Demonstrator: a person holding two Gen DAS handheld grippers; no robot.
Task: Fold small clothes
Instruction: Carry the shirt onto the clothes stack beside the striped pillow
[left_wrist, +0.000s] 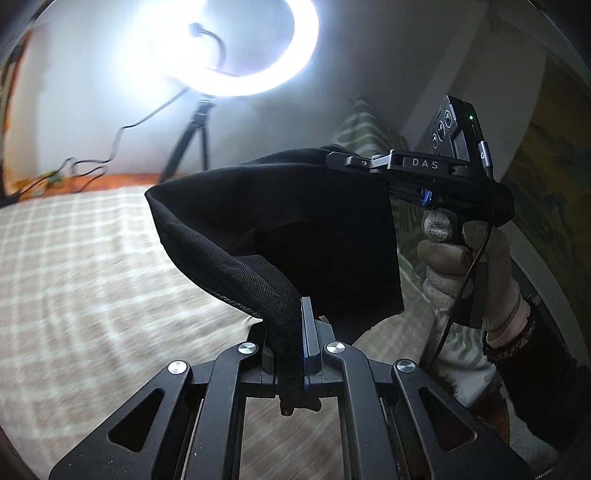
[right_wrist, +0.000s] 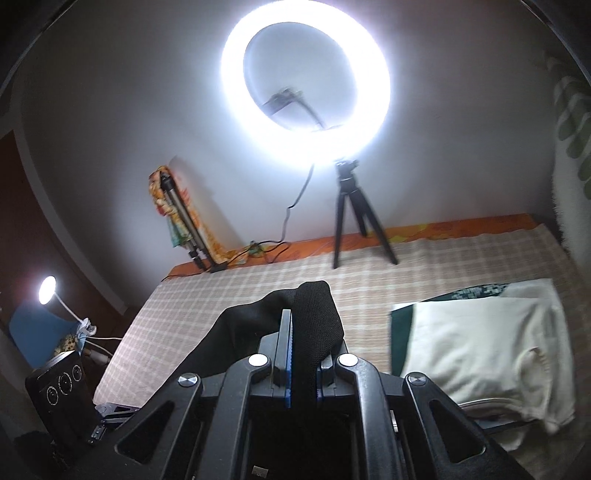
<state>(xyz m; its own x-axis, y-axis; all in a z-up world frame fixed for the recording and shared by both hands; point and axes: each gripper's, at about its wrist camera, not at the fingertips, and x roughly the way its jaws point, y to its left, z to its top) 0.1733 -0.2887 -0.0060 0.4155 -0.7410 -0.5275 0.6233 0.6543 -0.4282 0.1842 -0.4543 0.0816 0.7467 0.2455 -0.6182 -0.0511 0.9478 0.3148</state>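
A small black garment (left_wrist: 295, 229) hangs in the air above the checked bed cover (left_wrist: 81, 258), stretched between both grippers. My left gripper (left_wrist: 295, 332) is shut on its ribbed hem band. My right gripper (right_wrist: 303, 332) is shut on another edge of the same black garment (right_wrist: 317, 325). In the left wrist view the right gripper (left_wrist: 369, 162) shows at the upper right, held by a gloved hand (left_wrist: 476, 266), with the cloth hanging from its fingers. The lower part of the garment is hidden behind the gripper bodies.
A lit ring light on a black tripod (right_wrist: 351, 218) stands at the far edge of the bed. A folded cream garment (right_wrist: 480, 350) lies on a dark green one (right_wrist: 400, 332) at the right. A second tripod (right_wrist: 184, 221) leans on the wall. A desk lamp (right_wrist: 48, 291) glows at the left.
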